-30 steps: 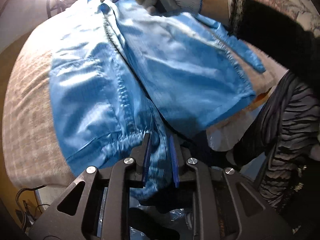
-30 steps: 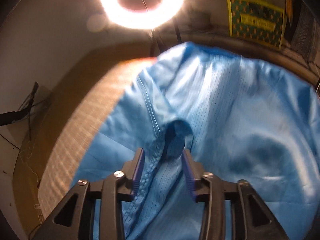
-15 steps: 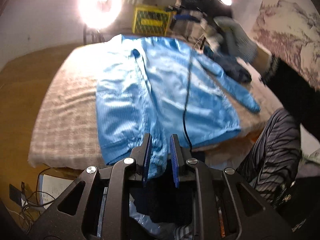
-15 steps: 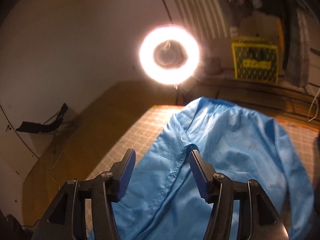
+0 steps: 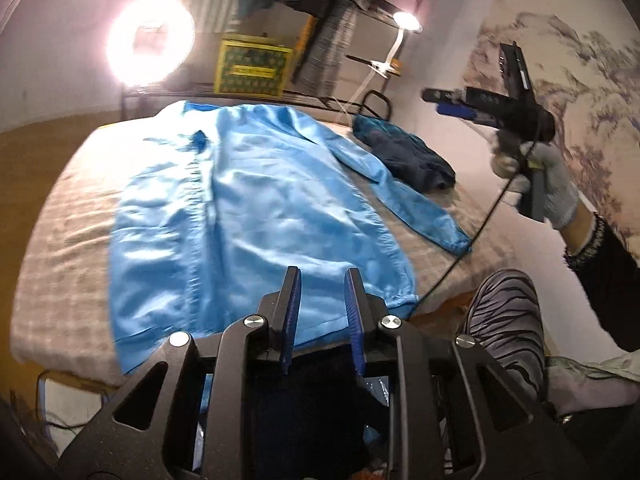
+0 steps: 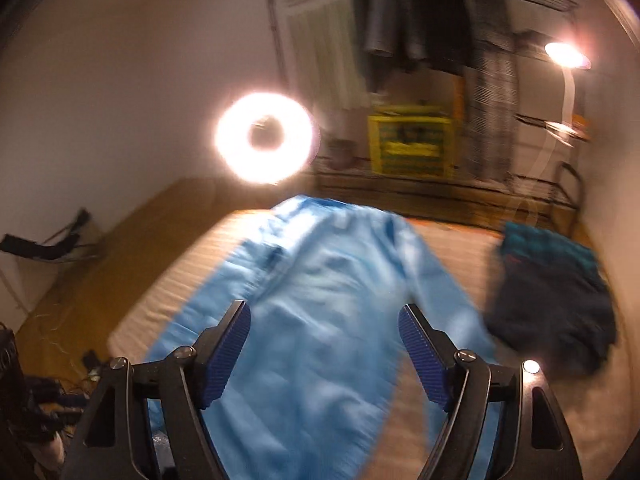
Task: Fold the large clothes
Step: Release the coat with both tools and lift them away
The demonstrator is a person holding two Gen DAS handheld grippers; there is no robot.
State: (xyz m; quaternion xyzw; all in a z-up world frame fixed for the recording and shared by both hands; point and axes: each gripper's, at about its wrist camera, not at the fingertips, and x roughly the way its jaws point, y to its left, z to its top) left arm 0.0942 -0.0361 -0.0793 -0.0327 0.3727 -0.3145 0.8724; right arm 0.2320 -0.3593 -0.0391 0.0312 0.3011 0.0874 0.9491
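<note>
A light blue jacket (image 5: 256, 208) lies spread flat on the bed (image 5: 60, 240), collar at the far end and one sleeve stretched to the right. My left gripper (image 5: 322, 276) hovers above the near hem. Its jaws are opening a little, and no cloth is pinched between them. A gloved hand (image 5: 552, 188) holds my right gripper (image 5: 436, 102) high at the right, away from the jacket. In the right wrist view the right gripper (image 6: 324, 312) hangs over the blue jacket (image 6: 320, 300), jaws wide and still opening, nothing between them.
A crumpled dark blue garment (image 5: 404, 152) lies on the bed's far right corner, beside the sleeve. A black cable (image 5: 480, 232) hangs from the right gripper across the bed's right edge. A striped trouser leg (image 5: 504, 320) stands near right. A ring light (image 5: 150, 40) and a yellow crate (image 5: 252, 68) stand behind the bed.
Both grippers let go of the jacket and drew back and up. The cloth left both sets of jaws, the right jaws spread wide, and the jacket settled flat on the bed.
</note>
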